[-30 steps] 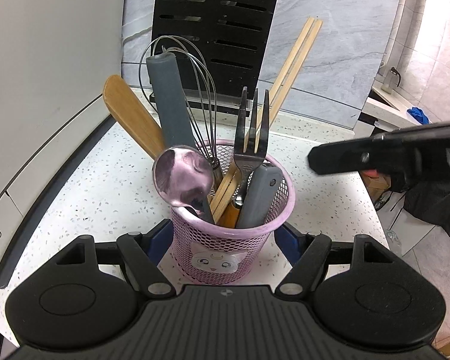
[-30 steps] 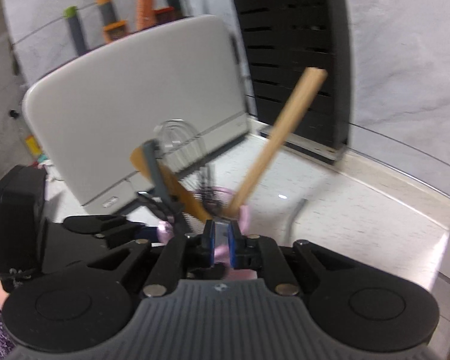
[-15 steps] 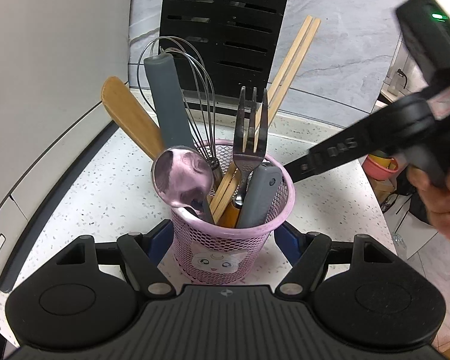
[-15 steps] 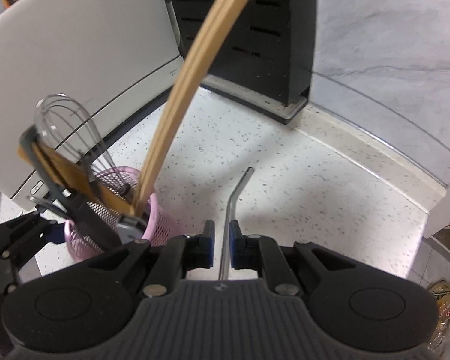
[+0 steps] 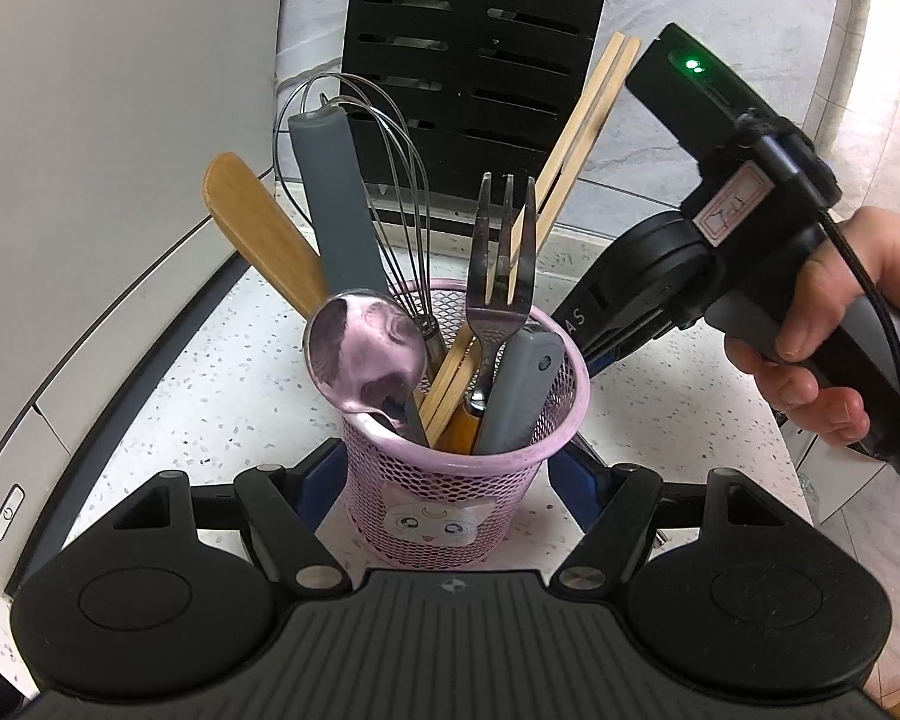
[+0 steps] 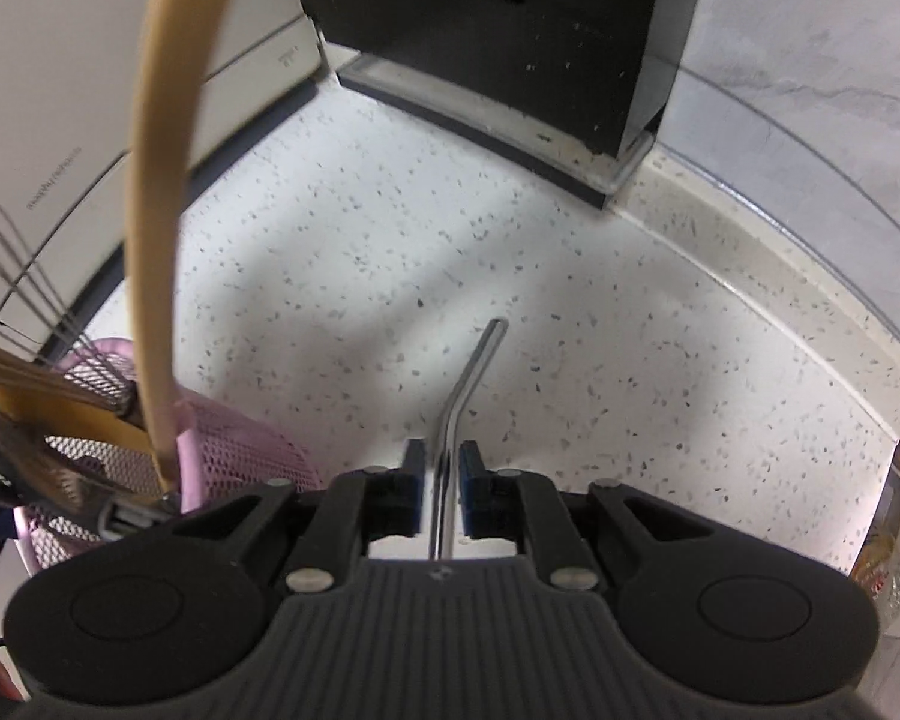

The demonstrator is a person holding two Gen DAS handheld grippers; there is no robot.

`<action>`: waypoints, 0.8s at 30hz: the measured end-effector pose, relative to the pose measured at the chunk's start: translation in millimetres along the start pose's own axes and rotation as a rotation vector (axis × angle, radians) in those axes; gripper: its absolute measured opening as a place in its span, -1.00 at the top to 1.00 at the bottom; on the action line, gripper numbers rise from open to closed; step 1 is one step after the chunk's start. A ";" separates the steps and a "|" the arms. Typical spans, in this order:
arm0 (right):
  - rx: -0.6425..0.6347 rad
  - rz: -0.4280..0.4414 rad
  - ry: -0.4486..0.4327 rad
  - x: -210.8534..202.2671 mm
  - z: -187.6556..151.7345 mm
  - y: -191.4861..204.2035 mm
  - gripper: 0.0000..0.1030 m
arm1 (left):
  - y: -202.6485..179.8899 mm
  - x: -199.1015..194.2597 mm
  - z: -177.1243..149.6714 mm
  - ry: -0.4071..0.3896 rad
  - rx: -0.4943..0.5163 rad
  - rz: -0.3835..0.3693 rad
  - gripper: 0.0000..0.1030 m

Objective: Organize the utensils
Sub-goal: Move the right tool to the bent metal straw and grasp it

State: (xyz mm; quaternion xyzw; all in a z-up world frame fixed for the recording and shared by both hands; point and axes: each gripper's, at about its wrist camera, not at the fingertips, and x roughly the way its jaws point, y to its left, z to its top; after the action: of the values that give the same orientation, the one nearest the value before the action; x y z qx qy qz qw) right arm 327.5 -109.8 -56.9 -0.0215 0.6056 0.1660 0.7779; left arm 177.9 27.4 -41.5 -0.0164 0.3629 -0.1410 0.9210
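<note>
A pink mesh basket (image 5: 450,516) stands on the speckled counter between the blue pads of my left gripper (image 5: 447,477), which is shut on its sides. It holds a spoon (image 5: 363,348), a fork (image 5: 501,264), a whisk (image 5: 354,138), a wooden spatula (image 5: 258,228), chopsticks (image 5: 582,132) and grey-handled tools. Right of the basket (image 6: 240,456), my right gripper (image 6: 441,474) points steeply down at the counter. A bent metal straw (image 6: 471,372) runs between its jaws, which are opening, with a gap showing on each side of the straw.
A black slotted knife block (image 6: 498,30) stands against the marble wall behind. A white appliance (image 5: 90,120) fills the left side. The counter's edge (image 6: 894,438) drops off at the right. A person's hand (image 5: 822,348) grips the right tool.
My right gripper has swung down from beside the basket's top to the counter on its right, carrying the straw. Its pads, tight on the straw before, now stand apart. The left gripper has stayed put.
</note>
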 end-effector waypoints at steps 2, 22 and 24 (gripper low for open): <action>-0.004 -0.013 0.016 3.3 3.2 1.0 0.67 | 0.0 -0.6 -0.3 0.000 0.001 -0.002 -0.65; -0.064 -0.085 0.070 15.4 11.1 22.9 0.68 | 2.0 -3.2 -0.9 -0.003 -0.018 0.008 -0.65; -0.077 -0.101 0.067 18.2 10.0 25.8 0.68 | 3.4 -4.1 -1.3 -0.004 -0.029 0.012 -0.65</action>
State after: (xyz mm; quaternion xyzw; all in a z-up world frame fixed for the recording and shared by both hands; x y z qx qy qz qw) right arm 333.3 -78.9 -67.2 -0.0878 0.6227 0.1489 0.7631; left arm 174.9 31.9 -40.2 -0.0277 0.3629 -0.1302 0.9223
